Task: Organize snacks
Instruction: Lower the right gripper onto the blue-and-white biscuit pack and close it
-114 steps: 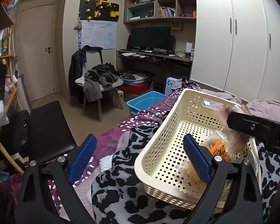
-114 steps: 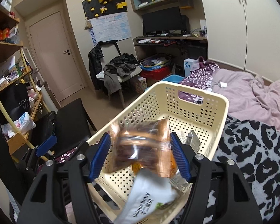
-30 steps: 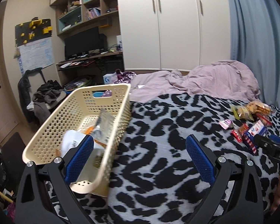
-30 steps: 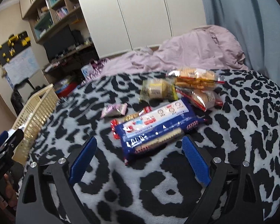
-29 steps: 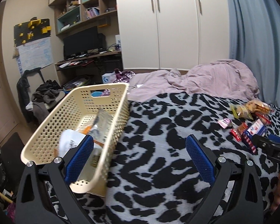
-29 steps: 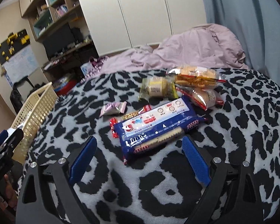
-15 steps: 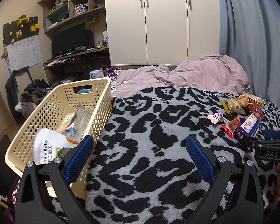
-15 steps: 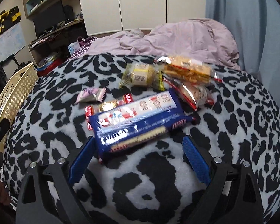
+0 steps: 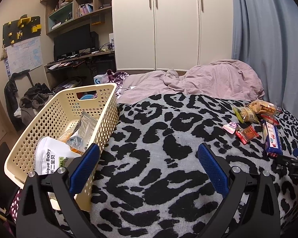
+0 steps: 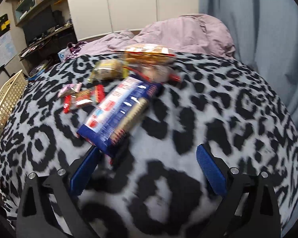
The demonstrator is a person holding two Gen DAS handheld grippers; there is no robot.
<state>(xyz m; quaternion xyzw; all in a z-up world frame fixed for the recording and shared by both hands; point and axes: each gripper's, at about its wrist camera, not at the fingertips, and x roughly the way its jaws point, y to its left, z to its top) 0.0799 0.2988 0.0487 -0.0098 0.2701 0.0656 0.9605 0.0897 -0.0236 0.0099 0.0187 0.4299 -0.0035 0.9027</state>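
Bedroom: leopard-print blanket [image 9: 159, 142] over the bed, pink duvet [image 9: 208, 81] bunched at the far end, white wardrobe [image 9: 155, 25] and blue curtain [image 9: 268, 29] behind, desk with monitor [image 9: 72, 40] far left. My left gripper [image 9: 149, 164] hovers low over the blanket, jaws wide apart, nothing between them; cream basket [image 9: 107, 107] sits just beside its left finger with a white pouch [image 9: 49, 158] and foil packs inside. My right gripper [image 10: 147, 170] is also spread and empty, over the blanket; blue biscuit pack [image 10: 119, 115] lies just ahead, its near end by the left finger. Small red and pink wrappers and cracker bags lie beyond it. Right view is blurred.
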